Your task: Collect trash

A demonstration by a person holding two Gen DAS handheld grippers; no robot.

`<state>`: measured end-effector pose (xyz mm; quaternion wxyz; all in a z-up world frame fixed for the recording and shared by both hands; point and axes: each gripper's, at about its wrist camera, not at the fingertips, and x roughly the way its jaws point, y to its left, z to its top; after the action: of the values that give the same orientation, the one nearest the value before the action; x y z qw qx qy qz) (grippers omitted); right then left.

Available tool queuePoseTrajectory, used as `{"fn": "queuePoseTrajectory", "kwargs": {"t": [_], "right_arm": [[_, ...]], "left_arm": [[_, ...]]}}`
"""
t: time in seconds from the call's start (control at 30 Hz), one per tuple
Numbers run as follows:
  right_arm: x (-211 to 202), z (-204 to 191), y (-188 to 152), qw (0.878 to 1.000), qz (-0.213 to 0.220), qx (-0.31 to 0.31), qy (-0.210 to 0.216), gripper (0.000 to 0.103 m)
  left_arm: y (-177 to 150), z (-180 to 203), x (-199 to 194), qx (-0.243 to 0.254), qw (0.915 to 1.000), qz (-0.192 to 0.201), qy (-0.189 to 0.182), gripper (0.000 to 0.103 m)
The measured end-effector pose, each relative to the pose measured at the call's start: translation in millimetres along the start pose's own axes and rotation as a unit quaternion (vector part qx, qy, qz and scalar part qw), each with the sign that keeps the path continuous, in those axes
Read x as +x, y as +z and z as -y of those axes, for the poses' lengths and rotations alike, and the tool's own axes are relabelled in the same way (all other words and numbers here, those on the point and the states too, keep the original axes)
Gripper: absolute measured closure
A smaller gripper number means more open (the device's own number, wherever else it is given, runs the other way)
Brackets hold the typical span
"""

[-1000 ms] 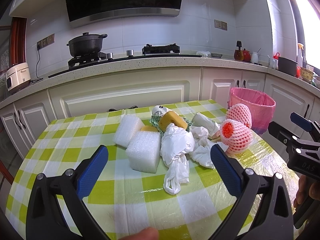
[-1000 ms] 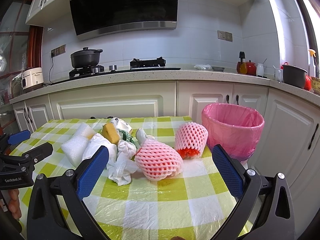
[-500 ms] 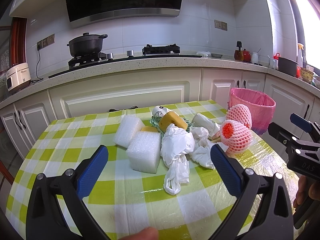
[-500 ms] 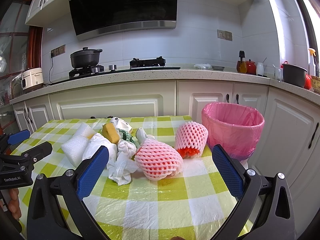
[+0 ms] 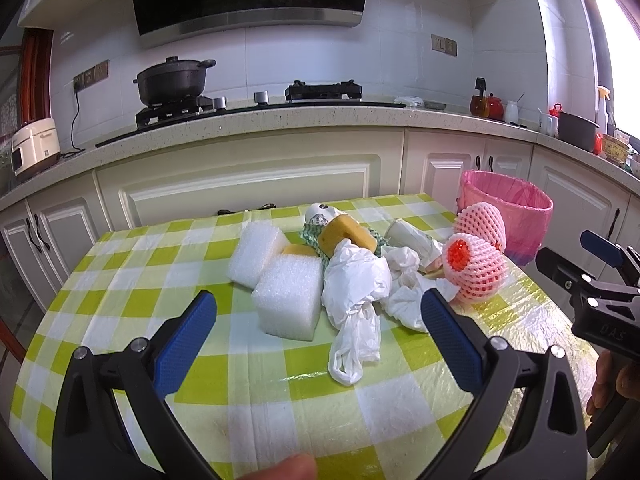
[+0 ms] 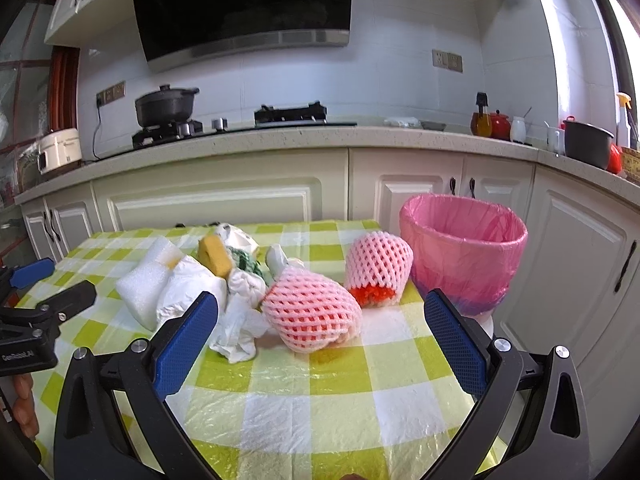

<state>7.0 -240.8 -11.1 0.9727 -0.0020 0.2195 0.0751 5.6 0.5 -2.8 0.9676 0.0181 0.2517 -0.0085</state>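
Both my left gripper and right gripper hover wide, empty. The foam fruit nets may squash and slip free short of the pink-lined bin.

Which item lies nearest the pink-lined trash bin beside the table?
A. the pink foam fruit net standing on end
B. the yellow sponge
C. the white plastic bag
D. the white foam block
A: in the right wrist view the upright pink foam fruit net stands right next to the pink-lined trash bin, while the foam block, plastic bag and sponge lie farther off.
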Motion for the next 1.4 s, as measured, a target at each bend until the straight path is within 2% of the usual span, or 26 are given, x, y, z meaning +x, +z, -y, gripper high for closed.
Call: {"fn": "queuePoseTrajectory", "kwargs": {"t": [0.23, 0.47, 0.73, 0.8, 0.87, 0.9, 1.0, 1.07, 1.17, 1.4], "right_arm": [[36.2, 6.8, -1.2, 0.996, -0.083, 0.009, 0.009, 0.006], [76.2, -4.2, 9.3, 0.990, -0.138, -0.024, 0.027, 0.006], [122.1, -6.1, 14.2, 0.979, -0.191, -0.054, 0.036, 0.007], [128.3, -4.6, 14.0, 0.978, -0.199, -0.056, 0.037, 0.013], [133.7, -4.3, 12.2, 0.975, -0.212, -0.054, 0.048, 0.027], [135.6, -4.6, 10.6, 0.973, -0.218, -0.055, 0.053, 0.029], [134.7, -5.6, 7.5, 0.971, -0.223, -0.056, 0.063, 0.041], [131.8, -5.8, 6.2, 0.971, -0.224, -0.054, 0.068, 0.049], [125.0, -2.8, 6.9, 0.971, -0.221, -0.045, 0.076, 0.056], [106.7, 5.4, 12.3, 0.972, -0.212, -0.023, 0.099, 0.061]], "left_arm": [[5.8, -14.6, 30.7, 0.001, 0.9977, -0.067, -0.001, 0.004], [15.6, -29.3, 74.4, -0.005, 0.9934, -0.114, -0.007, 0.022], [18.2, -35.4, 108.1, 0.008, 0.9889, -0.148, -0.013, 0.026], [18.0, -37.0, 114.7, 0.009, 0.9878, -0.155, -0.015, 0.028], [17.5, -37.5, 119.7, 0.009, 0.9865, -0.162, -0.019, 0.033], [17.0, -36.9, 120.9, 0.011, 0.9860, -0.165, -0.021, 0.036], [15.6, -35.9, 125.9, 0.013, 0.9842, -0.175, -0.026, 0.052], [15.1, -36.3, 125.5, 0.012, 0.9840, -0.176, -0.026, 0.053], [15.5, -37.2, 119.7, 0.011, 0.9845, -0.174, -0.021, 0.054], [28.2, -44.0, 90.2, -0.007, 0.9890, -0.148, -0.009, 0.054]]}}
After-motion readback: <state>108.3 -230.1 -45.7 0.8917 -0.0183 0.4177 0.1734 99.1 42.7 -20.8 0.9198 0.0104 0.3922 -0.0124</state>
